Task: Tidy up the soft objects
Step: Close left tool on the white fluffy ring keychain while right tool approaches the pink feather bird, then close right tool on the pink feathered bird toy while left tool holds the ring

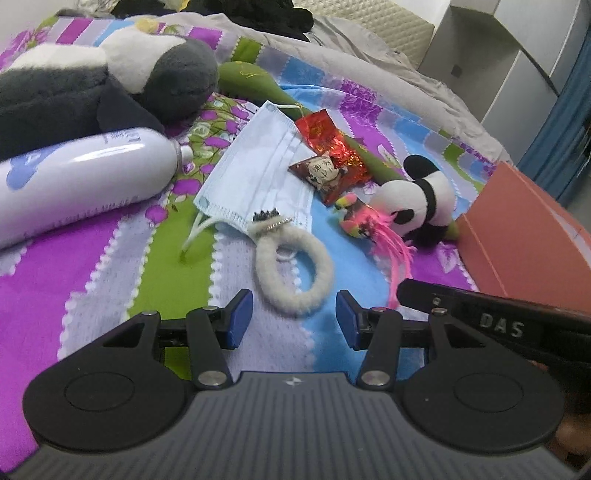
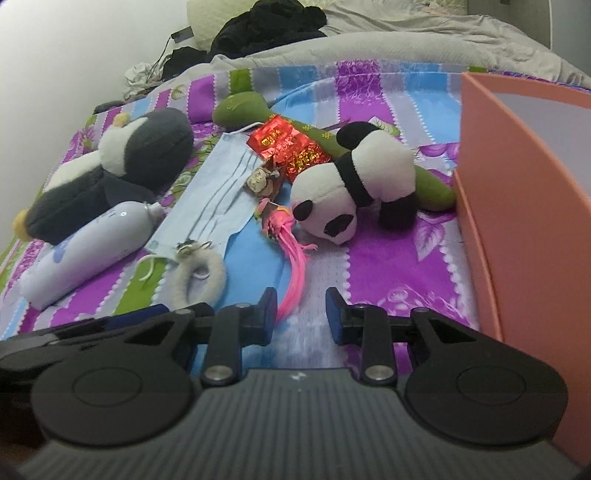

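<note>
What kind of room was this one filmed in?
Most likely a bedroom: the items lie on a bed's striped floral sheet, with a rumpled grey duvet behind it and plush toys such as a panda strewn across it.

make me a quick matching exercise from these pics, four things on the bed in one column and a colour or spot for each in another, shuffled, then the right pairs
Things
1. face mask
2. bottle
3. small panda plush
4. box

Descriptions
A. salmon pink, at the right edge of the bedspread
B. black and white, lying across a green stuffed stick
C. pale blue, pleated, partly under red foil wrappers
D. white, lying on its side beside the big grey plush

Pairs: 1-C, 2-D, 3-B, 4-A
</note>
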The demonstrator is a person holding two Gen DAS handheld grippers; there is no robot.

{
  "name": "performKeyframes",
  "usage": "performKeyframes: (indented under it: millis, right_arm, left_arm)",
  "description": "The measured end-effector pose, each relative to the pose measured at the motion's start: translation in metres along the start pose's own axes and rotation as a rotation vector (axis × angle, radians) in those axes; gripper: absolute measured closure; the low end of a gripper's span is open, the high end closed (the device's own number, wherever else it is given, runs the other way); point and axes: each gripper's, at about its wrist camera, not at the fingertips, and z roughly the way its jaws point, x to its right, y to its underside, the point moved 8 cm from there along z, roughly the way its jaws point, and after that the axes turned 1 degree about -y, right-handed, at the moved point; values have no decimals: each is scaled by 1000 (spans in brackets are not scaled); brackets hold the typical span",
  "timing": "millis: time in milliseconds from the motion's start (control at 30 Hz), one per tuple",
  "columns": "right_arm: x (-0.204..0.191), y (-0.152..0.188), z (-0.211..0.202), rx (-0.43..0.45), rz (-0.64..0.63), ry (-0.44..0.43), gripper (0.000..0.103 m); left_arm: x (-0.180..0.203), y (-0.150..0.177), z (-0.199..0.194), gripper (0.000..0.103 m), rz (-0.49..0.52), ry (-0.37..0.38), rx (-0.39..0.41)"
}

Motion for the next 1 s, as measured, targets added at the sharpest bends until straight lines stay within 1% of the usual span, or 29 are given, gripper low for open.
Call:
performKeyframes:
  millis: [67, 133, 167, 200, 233, 267, 300, 333, 400, 567, 767, 833, 900, 1000]
  right_arm:
    - [-1, -2, 8, 2, -7, -10, 70]
    - [-2, -3, 15, 3, 0, -25, 71]
    - [-2, -3, 18, 0, -1, -30, 75]
    - [-3, -2, 20, -3, -7, -34, 84]
    - [-5, -2, 21, -4, -16, -35, 89]
    - [-5, -2, 22, -3, -21, -31, 90]
    - [-6, -3, 22, -1, -28, -28, 94]
    - [-7, -3, 21, -2, -29, -28, 97]
    - [-8, -3, 18, 1, -25, -34, 97]
    - [-6, 0, 3, 4, -15, -30, 98]
    - [-3, 8, -23, 11, 32, -32, 98]
    - [-6, 13, -34, 10, 30, -34, 98]
    - [-9, 20, -44, 9, 25, -31, 98]
    - [-13, 32, -60, 4, 18, -30, 98]
  left_arm:
    - [1, -3, 4, 50, 15, -8, 3]
    - [1, -4, 7, 59, 24, -18, 4]
    - [1, -5, 8, 63, 31, -25, 5]
    - [1, -5, 9, 72, 37, -30, 6]
    - [1, -5, 10, 79, 46, -35, 1]
    - [2, -5, 10, 81, 54, -41, -2]
    - [2, -5, 10, 83, 53, -40, -2]
    - [2, -5, 9, 84, 42, -35, -4]
    - [1, -5, 8, 85, 18, -32, -2]
    - [3, -2, -4, 86, 10, -36, -3]
    - [1, 4, -33, 86, -27, -26, 3]
    - [2, 6, -44, 86, -21, -26, 10]
    - [2, 9, -56, 86, -2, -42, 18]
    - [0, 16, -73, 86, -4, -40, 24]
